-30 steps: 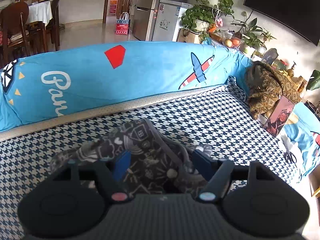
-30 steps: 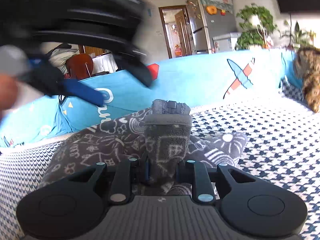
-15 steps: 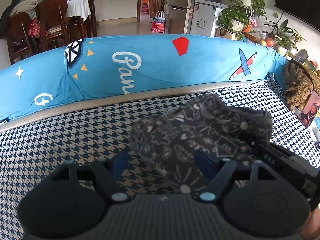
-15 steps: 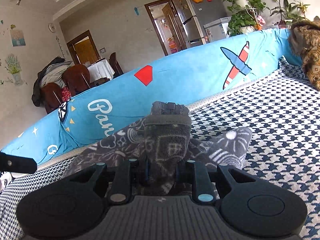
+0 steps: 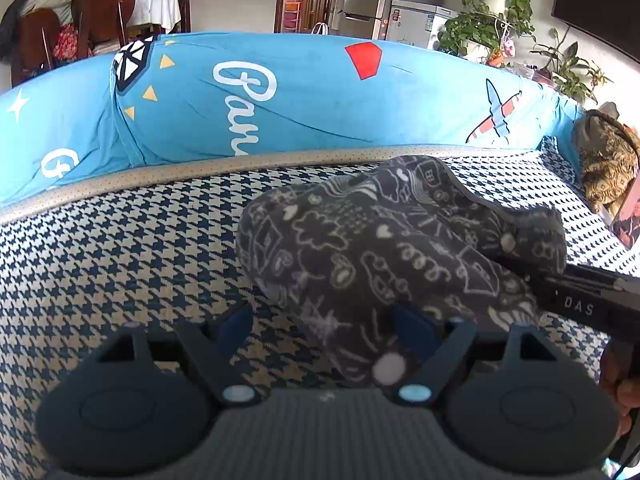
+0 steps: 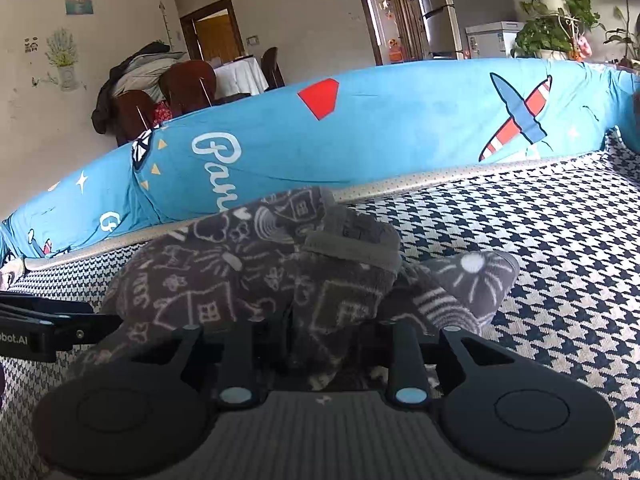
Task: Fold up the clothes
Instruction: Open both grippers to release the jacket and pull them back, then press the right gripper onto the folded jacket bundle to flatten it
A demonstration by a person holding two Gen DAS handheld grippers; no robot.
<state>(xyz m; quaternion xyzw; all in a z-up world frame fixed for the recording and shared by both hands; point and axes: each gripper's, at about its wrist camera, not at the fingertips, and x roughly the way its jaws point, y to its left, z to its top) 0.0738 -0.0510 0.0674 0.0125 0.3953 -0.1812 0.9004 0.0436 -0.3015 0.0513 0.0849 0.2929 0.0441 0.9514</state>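
Left wrist view. The dark grey printed garment is shown bunched on the houndstooth sofa seat, in front of the blue bolster. The left gripper is seen with its jaws wide and opening; the near edge of the garment lies between them, against the right-hand finger only, so no grip is judged to be held. At the garment's right edge the right gripper is seen, marked "DAS". On the bolster the script "Pan" is readable, the rest being hidden behind the seat's edge.

Right wrist view. The garment is shown just before the bolster, its ribbed cuff turned up on top. The right gripper is seen with its jaws partly apart and opening; a fold of cloth stands between them, and contact of the pads cannot be told. At the garment's left edge the left gripper is seen, lettered "obot.AI". "Pan" is again readable on the bolster.

For the step in hand, judged to be the release of a finished fold, the jaws are best drawn clear without the cloth being dragged, and the pile is then pressed flat.
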